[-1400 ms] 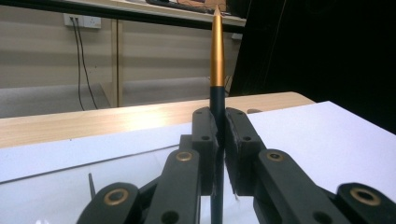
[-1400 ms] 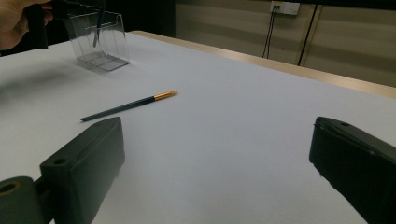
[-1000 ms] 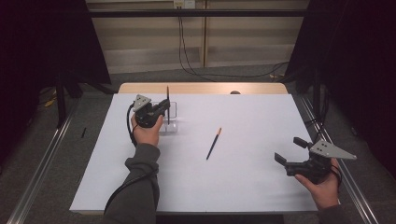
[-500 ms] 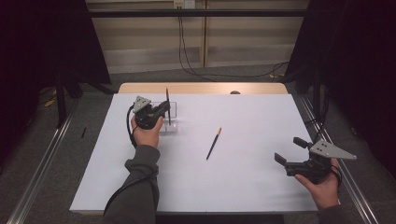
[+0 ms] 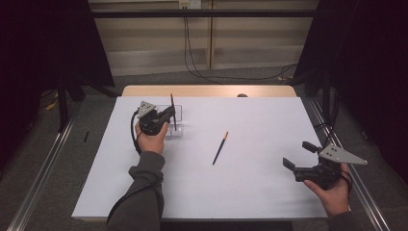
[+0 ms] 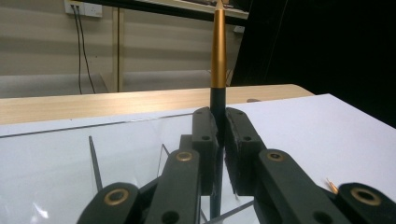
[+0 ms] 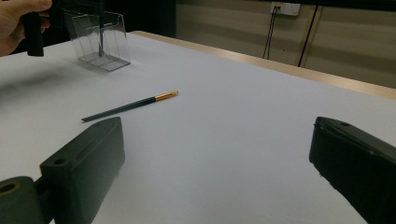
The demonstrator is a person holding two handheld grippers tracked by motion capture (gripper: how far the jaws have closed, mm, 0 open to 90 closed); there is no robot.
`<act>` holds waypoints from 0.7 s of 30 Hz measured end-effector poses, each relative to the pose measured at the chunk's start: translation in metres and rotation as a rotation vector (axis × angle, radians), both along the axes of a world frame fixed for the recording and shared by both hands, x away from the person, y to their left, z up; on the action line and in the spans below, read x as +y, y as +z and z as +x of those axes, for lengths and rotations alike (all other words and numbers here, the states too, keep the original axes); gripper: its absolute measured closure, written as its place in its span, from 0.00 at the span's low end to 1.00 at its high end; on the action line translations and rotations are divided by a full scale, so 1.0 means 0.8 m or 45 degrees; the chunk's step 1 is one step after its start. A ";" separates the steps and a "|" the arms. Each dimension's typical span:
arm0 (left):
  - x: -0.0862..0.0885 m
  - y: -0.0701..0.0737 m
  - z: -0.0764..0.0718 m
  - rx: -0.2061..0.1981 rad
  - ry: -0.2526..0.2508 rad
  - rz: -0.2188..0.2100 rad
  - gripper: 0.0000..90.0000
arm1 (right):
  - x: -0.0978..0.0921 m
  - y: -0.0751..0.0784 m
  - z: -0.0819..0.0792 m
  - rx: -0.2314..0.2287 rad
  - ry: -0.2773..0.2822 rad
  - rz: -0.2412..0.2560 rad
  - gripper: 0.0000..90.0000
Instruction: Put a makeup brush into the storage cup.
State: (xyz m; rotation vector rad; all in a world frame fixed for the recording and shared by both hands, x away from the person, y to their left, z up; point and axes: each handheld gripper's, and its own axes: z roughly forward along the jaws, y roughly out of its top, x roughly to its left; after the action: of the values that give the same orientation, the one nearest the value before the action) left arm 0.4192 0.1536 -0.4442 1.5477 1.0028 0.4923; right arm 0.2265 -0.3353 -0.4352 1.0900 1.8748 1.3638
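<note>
My left gripper [image 5: 169, 113] [image 6: 220, 135] is shut on a dark pen with a gold end [image 5: 172, 110] [image 6: 217, 60], held upright over a clear plastic holder [image 5: 177, 126] [image 6: 116, 154] at the table's back left. Its lower tip reaches down inside the holder. A second dark pen with a gold end [image 5: 220, 148] [image 7: 128, 106] lies flat near the table's middle. At the front right, my right gripper [image 5: 300, 155] [image 7: 215, 172] is open above the white surface, nothing between its jaws, well apart from the loose pen.
A white sheet [image 5: 250, 120] covers the table, with a wooden strip [image 5: 207, 91] showing along the far edge. Cables hang on the back wall [image 5: 192, 53]. Metal rails [image 5: 43, 163] run along both sides on the floor.
The left gripper and its upright pen have barely shifted over the holder. The right gripper has not moved.
</note>
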 end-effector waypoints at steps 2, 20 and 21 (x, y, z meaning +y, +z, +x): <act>0.000 0.000 -0.001 0.002 0.001 0.004 0.92 | 0.000 0.000 0.000 0.001 -0.003 -0.001 0.03; 0.000 -0.003 -0.004 0.027 0.007 0.028 0.92 | 0.001 0.000 0.000 -0.003 0.007 -0.002 0.03; 0.000 -0.003 -0.005 0.028 0.006 0.028 0.92 | 0.001 0.000 0.000 -0.005 0.006 -0.003 0.03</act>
State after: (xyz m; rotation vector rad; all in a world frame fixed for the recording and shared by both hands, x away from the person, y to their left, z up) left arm 0.4156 0.1536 -0.4465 1.5738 1.0208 0.4923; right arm 0.2267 -0.3347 -0.4350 1.0821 1.8768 1.3647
